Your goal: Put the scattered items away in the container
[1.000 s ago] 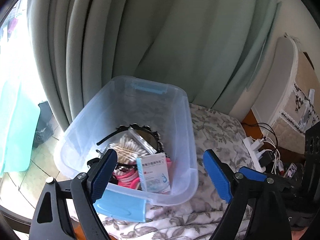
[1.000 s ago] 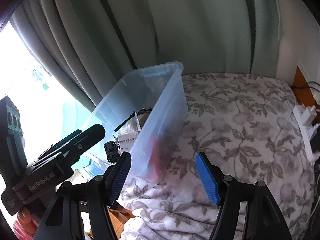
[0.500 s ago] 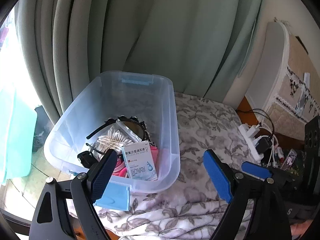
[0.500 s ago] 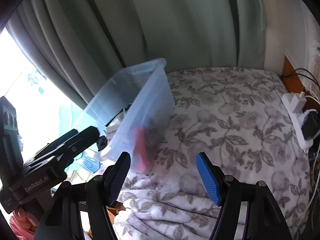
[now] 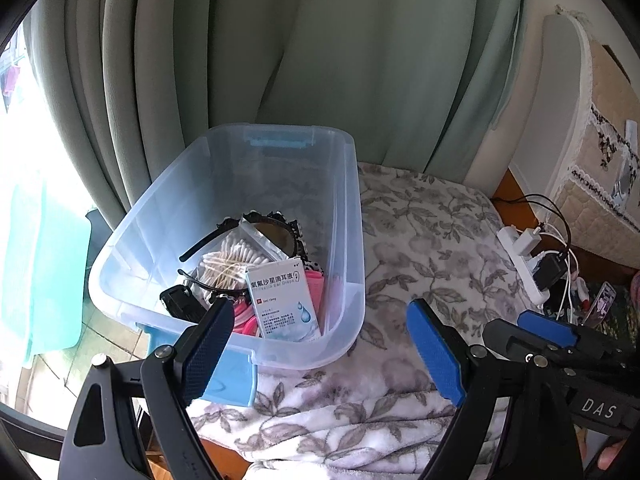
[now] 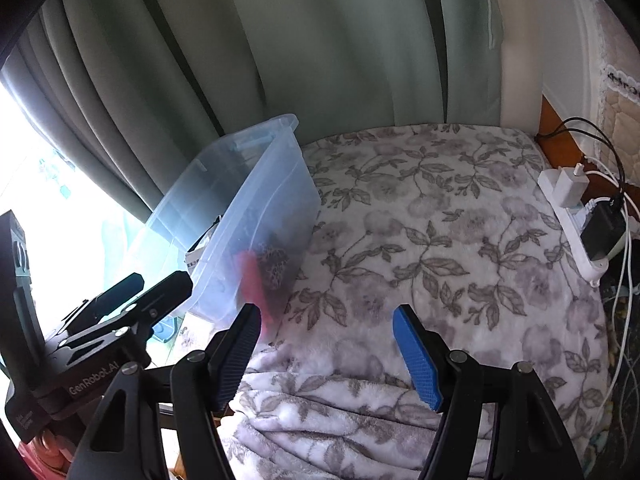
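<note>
Bin (image 5: 348, 216) contents jumbled, pink item (image 5: 316, 284) half-hidden

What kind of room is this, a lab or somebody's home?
Most likely a bedroom in a home. A flowered blanket covers what looks like a bed, long green curtains hang behind it, and a power strip with chargers lies beside it. A clear plastic bin holds small personal items.

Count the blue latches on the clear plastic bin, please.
2. One blue latch sits on the far end of the bin, by the curtain; the other hangs at the near end, behind the left gripper's fingers.
</note>
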A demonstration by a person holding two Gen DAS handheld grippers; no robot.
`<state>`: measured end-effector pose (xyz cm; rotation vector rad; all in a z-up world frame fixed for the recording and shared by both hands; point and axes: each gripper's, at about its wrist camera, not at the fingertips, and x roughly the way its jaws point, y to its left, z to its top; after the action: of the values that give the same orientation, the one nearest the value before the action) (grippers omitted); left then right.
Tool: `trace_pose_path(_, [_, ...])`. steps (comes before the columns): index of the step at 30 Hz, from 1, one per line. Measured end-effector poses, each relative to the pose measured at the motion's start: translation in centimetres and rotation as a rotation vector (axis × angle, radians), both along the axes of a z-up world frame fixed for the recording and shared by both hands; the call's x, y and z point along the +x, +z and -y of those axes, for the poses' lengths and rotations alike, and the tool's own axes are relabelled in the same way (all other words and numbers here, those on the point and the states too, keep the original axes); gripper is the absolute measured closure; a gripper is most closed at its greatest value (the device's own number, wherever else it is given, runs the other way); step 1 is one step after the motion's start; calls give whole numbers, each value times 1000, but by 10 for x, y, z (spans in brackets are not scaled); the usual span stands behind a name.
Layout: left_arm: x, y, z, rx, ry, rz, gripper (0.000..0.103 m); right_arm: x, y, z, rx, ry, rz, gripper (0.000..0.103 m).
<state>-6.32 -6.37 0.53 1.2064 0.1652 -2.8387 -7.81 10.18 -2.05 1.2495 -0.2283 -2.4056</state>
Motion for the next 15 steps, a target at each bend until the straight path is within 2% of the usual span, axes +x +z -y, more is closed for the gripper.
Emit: trace_pose_path(15, [0,-4,5,4,5,25,15,9,9,14,44,26,-2,31])
